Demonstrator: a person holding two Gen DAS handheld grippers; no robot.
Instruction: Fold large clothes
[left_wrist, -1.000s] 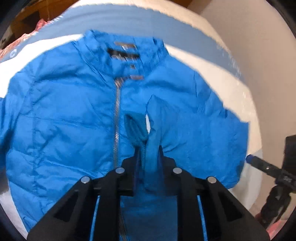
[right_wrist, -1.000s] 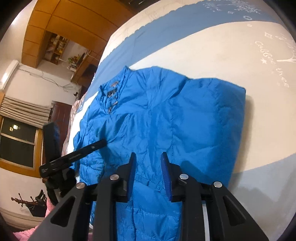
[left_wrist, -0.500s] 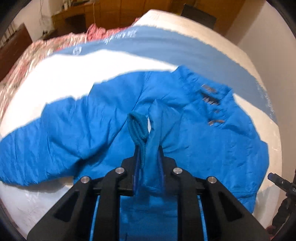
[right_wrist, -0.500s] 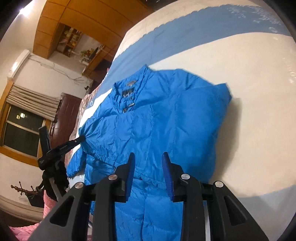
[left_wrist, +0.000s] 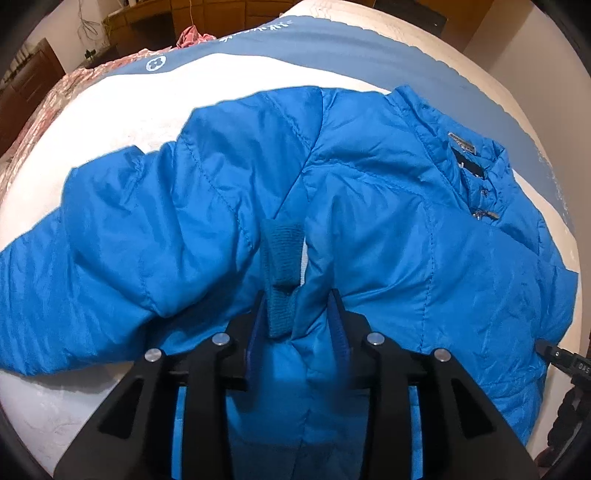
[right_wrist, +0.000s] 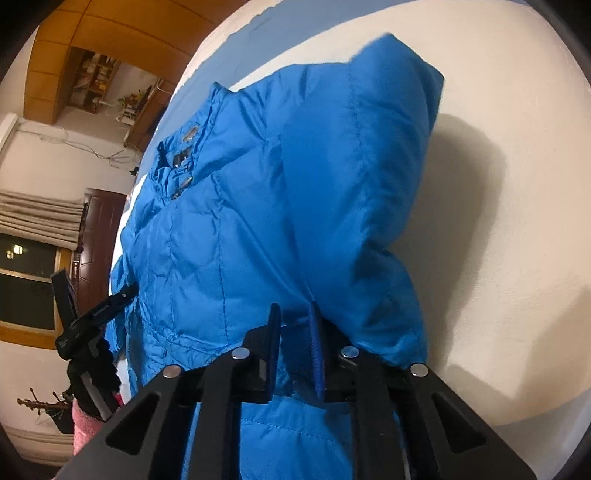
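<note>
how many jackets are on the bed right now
1. A blue jacket lies spread on the bed, its sleeve cuff between the opening left gripper. Nothing suggests another underneath.

The left gripper (left_wrist: 300, 314) spreads its jaws — the knit cuff (left_wrist: 281, 254) and sleeve end of the bright blue quilted puffer jacket (left_wrist: 369, 206), pinched tight a second ago, now sit loosely between them. The right gripper (right_wrist: 295, 343) drops lower, its jaws closing on a fold at the jacket's side.

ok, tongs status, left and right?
Left tongs: jaws opening, the blue jacket's sleeve cuff still between them.
Right tongs: jaws closing on a fold of the blue jacket.
</note>
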